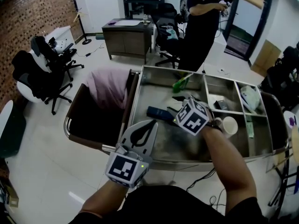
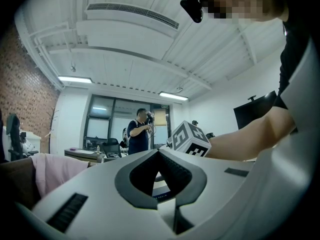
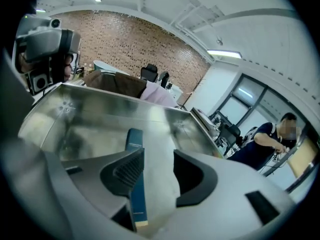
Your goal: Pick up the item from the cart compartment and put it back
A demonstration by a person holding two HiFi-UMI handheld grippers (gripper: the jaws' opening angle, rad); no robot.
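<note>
A slim dark blue box [image 1: 160, 113] lies flat on the steel floor of the cart's [image 1: 211, 159] large compartment. My right gripper [image 1: 180, 113] hangs low over it, mostly hidden under its marker cube in the head view. In the right gripper view the box [image 3: 137, 194] lies lengthwise between the jaws, along the left pad, and the right gripper [image 3: 159, 156] stands open with a wide gap to the other pad. My left gripper [image 1: 141, 133] hovers at the cart's front left rim. Its tips meet, and the left gripper [image 2: 159, 153] is shut on nothing.
A green bottle [image 1: 181, 83] and a black item lie at the back of the big compartment. A white cup [image 1: 230, 125] and small items fill the right compartments. A pink cloth [image 1: 106, 87] sits in the brown bag at the cart's left. A person [image 1: 201, 22] stands behind; office chairs [image 1: 46, 73] are on the left.
</note>
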